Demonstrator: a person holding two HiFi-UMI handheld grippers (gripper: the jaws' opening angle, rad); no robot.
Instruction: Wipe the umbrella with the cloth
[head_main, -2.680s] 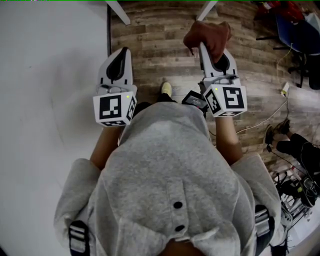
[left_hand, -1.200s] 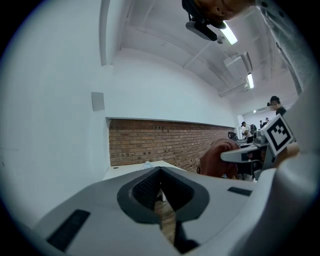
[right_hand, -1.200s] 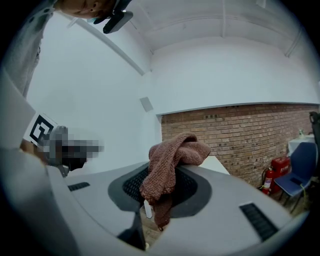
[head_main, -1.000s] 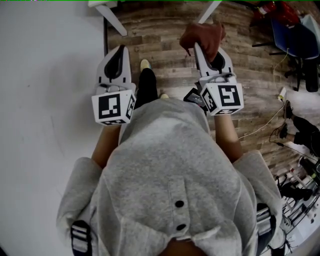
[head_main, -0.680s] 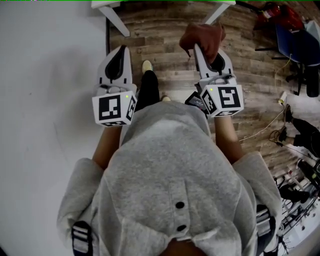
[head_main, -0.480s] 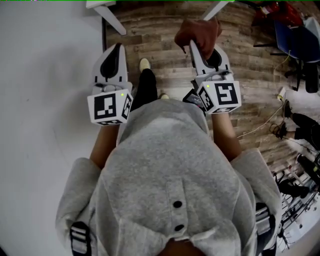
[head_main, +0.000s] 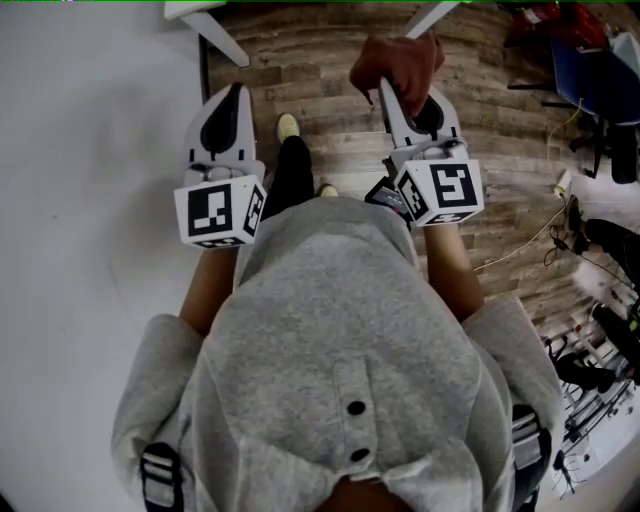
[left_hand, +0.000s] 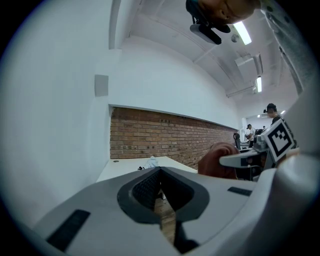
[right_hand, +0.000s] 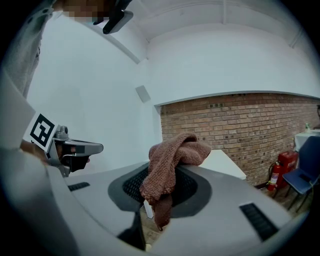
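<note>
While held out nearly level and side by side over the brown wood-plank floor (head_main: 320, 70), just ahead of a grey hooded top (head_main: 340, 330): left gripper (left_hand: 161, 172) shut tight, jaws pressed together with nothing between them. Right gripper (head_main: 388, 95) clamped on a rust-brown knitted cloth (right_hand: 172, 152), bunched over the jaw tips, one fold hanging down between the pads beside a small white tag (right_hand: 147, 209). Seen from the head view, cloth well clear of the floor, at the far end of the right gripper. Ahead in the left gripper view, a white surface (left_hand: 127, 169) against a red brick wall (left_hand: 150, 140).
</note>
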